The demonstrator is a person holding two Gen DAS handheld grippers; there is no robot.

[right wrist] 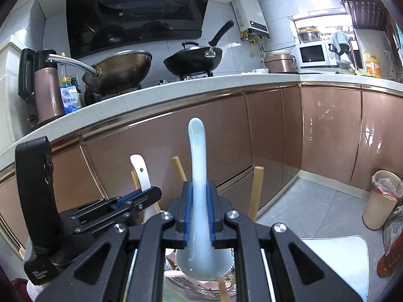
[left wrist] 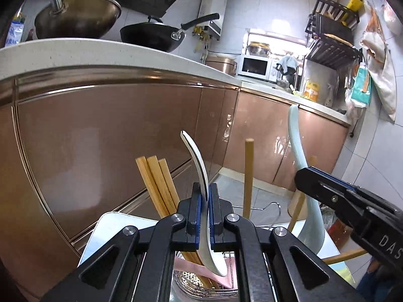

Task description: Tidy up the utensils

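Observation:
My left gripper (left wrist: 204, 188) is shut on a white ceramic spoon (left wrist: 195, 156), with the handle up and the bowl hanging below the jaws. Beside it stand several bamboo chopsticks (left wrist: 156, 183) and a single wooden stick (left wrist: 248, 176), all rising from a perforated metal holder (left wrist: 196, 283). My right gripper (right wrist: 200, 186) is shut on a pale blue ceramic spoon (right wrist: 197, 148), held upright with its bowl low over the holder (right wrist: 201, 290). Each gripper shows in the other's view: the right gripper (left wrist: 306, 176) with the blue spoon (left wrist: 296, 138), and the left gripper (right wrist: 151, 193) with the white spoon (right wrist: 141, 173).
Copper-coloured cabinet doors (right wrist: 327, 136) face me under a white countertop (right wrist: 201, 85) that carries two woks (right wrist: 194, 60). A white board (right wrist: 335, 256) lies low at the right. A tall lined bin (right wrist: 381, 201) and a bottle (right wrist: 393, 254) stand on the grey floor.

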